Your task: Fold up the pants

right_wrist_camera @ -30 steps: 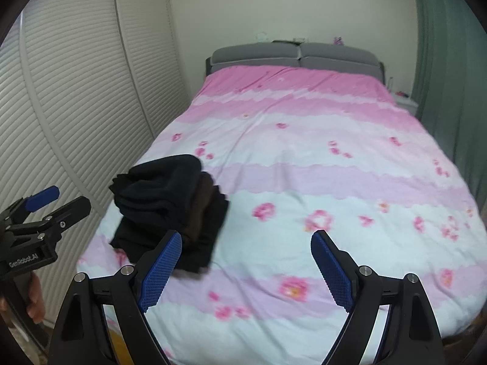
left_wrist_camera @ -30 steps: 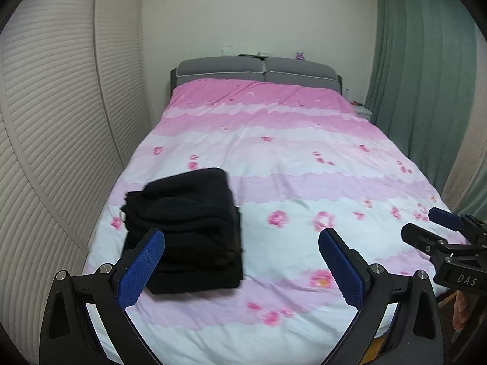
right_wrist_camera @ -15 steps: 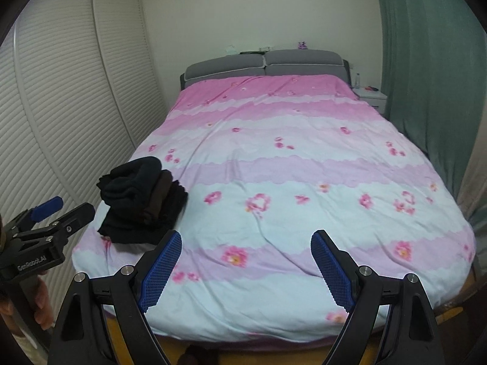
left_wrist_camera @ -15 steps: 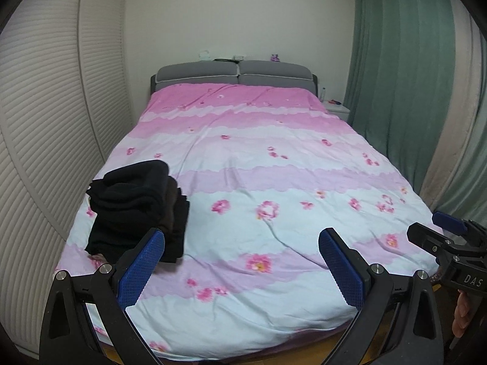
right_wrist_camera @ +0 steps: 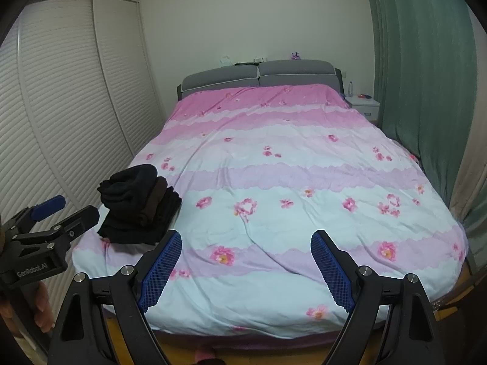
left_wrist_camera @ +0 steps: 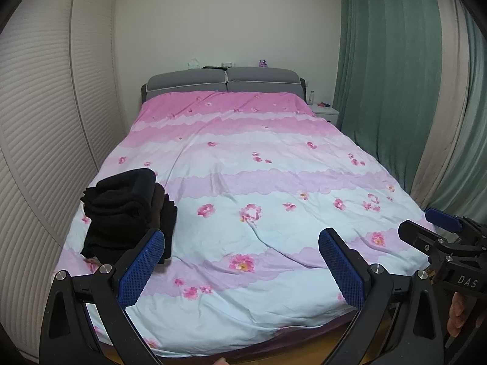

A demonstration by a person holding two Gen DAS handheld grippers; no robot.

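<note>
Distance from the bed has grown since a second ago: both cameras now take in the whole pink floral duvet (left_wrist_camera: 268,188) down to its foot edge and a strip of wooden floor below it, where earlier the quilt filled the lower part of each view. The stack of folded pants (left_wrist_camera: 127,210) looks smaller and sits further up the picture than before, though it lies in the same place on the quilt, near the left edge of the bed beside the louvered wardrobe doors (left_wrist_camera: 39,140).

The left gripper (left_wrist_camera: 240,261) hangs off the foot of the bed with its blue-padded fingers (left_wrist_camera: 141,269) spread wide and nothing between them. The stack lies ahead of it and to the left, just beyond the left fingertip in that view, not touching it.

The right gripper (right_wrist_camera: 245,266) is likewise wide apart and holds nothing; from its camera the pants (right_wrist_camera: 141,206) lie well left of its left finger. Each gripper shows at the edge of the other's view. Grey headboard (left_wrist_camera: 223,79) and green curtains (left_wrist_camera: 392,70) frame the far end.
</note>
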